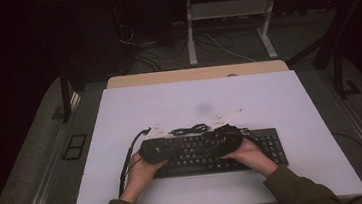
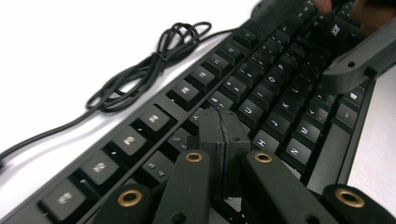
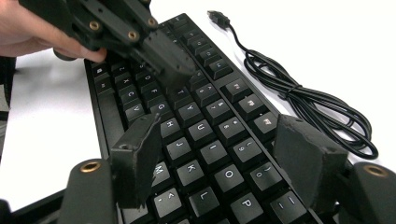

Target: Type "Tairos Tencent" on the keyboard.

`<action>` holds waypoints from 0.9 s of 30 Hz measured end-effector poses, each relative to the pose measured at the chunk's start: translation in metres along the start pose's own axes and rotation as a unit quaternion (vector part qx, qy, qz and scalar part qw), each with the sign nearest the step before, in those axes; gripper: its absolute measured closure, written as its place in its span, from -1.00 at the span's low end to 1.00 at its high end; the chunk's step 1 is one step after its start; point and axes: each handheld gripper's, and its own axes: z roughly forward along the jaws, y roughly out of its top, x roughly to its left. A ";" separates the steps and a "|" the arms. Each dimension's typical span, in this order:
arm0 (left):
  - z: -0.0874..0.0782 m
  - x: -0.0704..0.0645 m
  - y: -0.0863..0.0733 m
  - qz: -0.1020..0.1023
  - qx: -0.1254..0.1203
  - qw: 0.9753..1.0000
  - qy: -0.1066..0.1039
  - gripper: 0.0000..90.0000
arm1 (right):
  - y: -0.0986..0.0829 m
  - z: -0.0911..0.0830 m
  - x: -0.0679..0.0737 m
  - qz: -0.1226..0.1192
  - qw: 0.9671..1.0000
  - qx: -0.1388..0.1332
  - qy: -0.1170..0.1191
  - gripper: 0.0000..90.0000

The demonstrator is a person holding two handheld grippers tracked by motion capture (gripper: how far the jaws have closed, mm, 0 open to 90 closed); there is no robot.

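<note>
A black keyboard (image 1: 268, 146) lies across the near middle of the white table (image 1: 268, 93). Its own black cable (image 1: 189, 130) is bundled just behind it, with the USB plug (image 3: 217, 17) lying loose. My left gripper (image 2: 223, 116) is shut, jaws pressed flat together with nothing between them. Its tip rests on the keyboard (image 2: 280, 84) between the upper key rows. My right gripper (image 3: 222, 154) is open, and its two pads straddle the keys around I, K and O on the keyboard (image 3: 205, 107). In the high view the left gripper (image 1: 168, 148) and right gripper (image 1: 215, 141) point at each other over the keys.
The cable bundle (image 3: 317, 107) lies close beside the right gripper's outer jaw. The left gripper's own cable (image 1: 124, 162) trails off the table's near left. A wooden desk edge (image 1: 196, 74) borders the far side. Beyond it, floor cables and another table's legs (image 1: 190, 31) stand.
</note>
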 end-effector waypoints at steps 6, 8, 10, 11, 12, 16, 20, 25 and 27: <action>0.002 -0.002 0.001 0.001 0.003 1.000 0.001 0.97 | 0.000 -0.002 0.000 0.001 1.000 -0.001 0.000 -0.32; 0.003 -0.003 0.001 0.001 0.003 1.000 0.001 0.97 | 0.000 -0.002 -0.001 0.003 1.000 -0.002 -0.002 -0.33; 0.003 -0.002 0.000 0.005 0.011 1.000 -0.001 0.97 | 0.000 -0.003 -0.001 0.003 1.000 -0.004 -0.002 -0.33; 0.004 -0.003 0.000 0.008 0.015 1.000 -0.001 0.97 | 0.000 -0.003 -0.001 0.004 1.000 -0.005 -0.001 -0.33; 0.003 -0.003 0.000 0.009 0.016 1.000 -0.002 0.97 | 0.000 -0.003 -0.002 0.004 1.000 -0.006 -0.002 -0.33; 0.003 -0.003 0.000 0.010 0.018 1.000 -0.001 0.97 | -0.001 -0.003 -0.002 0.007 1.000 -0.008 -0.004 -0.34; 0.002 -0.003 0.001 0.011 0.018 1.000 0.000 0.97 | -0.001 -0.003 -0.003 0.007 1.000 -0.010 -0.004 -0.35; 0.000 -0.003 0.001 0.006 0.007 1.000 -0.003 0.97 | 0.000 -0.005 -0.002 0.006 1.000 -0.017 -0.008 -0.35; -0.002 -0.003 0.001 0.008 0.007 1.000 -0.003 0.97 | 0.001 -0.006 -0.003 0.009 1.000 -0.021 -0.006 -0.36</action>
